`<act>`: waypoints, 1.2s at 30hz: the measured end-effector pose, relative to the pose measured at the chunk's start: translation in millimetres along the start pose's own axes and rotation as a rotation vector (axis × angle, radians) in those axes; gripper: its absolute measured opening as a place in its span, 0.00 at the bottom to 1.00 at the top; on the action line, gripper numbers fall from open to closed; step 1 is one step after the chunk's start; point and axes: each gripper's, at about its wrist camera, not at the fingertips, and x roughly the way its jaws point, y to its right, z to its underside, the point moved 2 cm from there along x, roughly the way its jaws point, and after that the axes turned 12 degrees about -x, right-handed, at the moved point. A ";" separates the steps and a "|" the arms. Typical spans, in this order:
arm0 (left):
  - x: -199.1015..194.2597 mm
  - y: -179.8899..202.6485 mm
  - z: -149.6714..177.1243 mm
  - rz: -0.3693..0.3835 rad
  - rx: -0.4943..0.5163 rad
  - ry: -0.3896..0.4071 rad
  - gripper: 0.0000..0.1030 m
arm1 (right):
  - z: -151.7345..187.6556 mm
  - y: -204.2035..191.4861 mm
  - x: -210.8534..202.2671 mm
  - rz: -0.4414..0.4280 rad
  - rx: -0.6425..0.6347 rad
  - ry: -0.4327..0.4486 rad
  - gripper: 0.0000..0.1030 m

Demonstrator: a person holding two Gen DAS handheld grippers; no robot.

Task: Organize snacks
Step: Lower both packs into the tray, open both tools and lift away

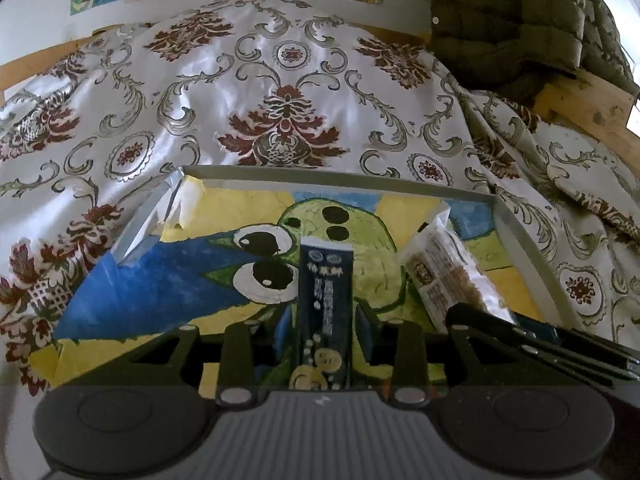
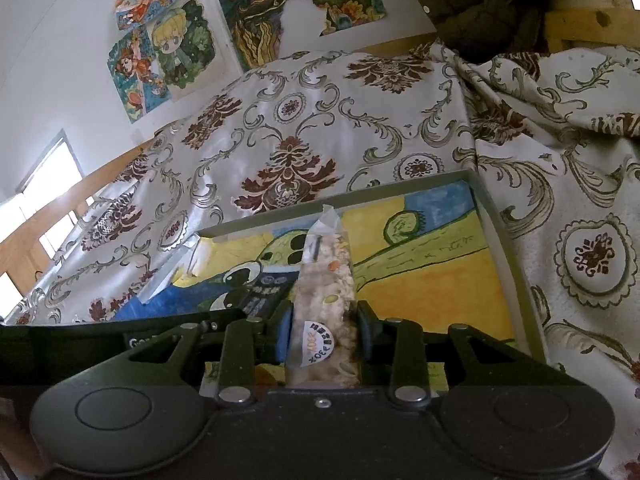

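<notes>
My left gripper (image 1: 325, 320) is shut on a dark blue snack bar packet (image 1: 325, 288) and holds it over a shallow box (image 1: 340, 179) lined with a painted green creature picture. My right gripper (image 2: 325, 328) is shut on a clear packet of nut and grain snack (image 2: 326, 292) over the same box (image 2: 496, 240). That clear packet (image 1: 448, 276) shows at the right of the left wrist view with the right gripper's arm below it. The dark packet (image 2: 266, 294) shows left of the clear one in the right wrist view.
The box lies on a white cloth (image 1: 280, 92) with dark red and grey floral patterns. A green quilted jacket (image 1: 512, 20) hangs on a wooden frame (image 1: 592, 108) at the back right. Drawings (image 2: 168, 52) hang on the wall behind.
</notes>
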 end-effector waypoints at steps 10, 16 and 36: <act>-35.9 -14.6 -6.1 -0.016 -0.082 0.077 0.76 | -8.3 1.1 -18.4 0.009 0.019 0.032 0.56; -75.0 -22.3 -15.1 -0.025 -0.132 0.159 0.91 | -23.6 1.0 -49.9 0.038 0.021 0.088 0.70; -226.5 -32.7 21.4 0.003 -0.164 0.364 1.00 | -37.7 -41.3 -202.7 0.112 -0.082 0.242 0.99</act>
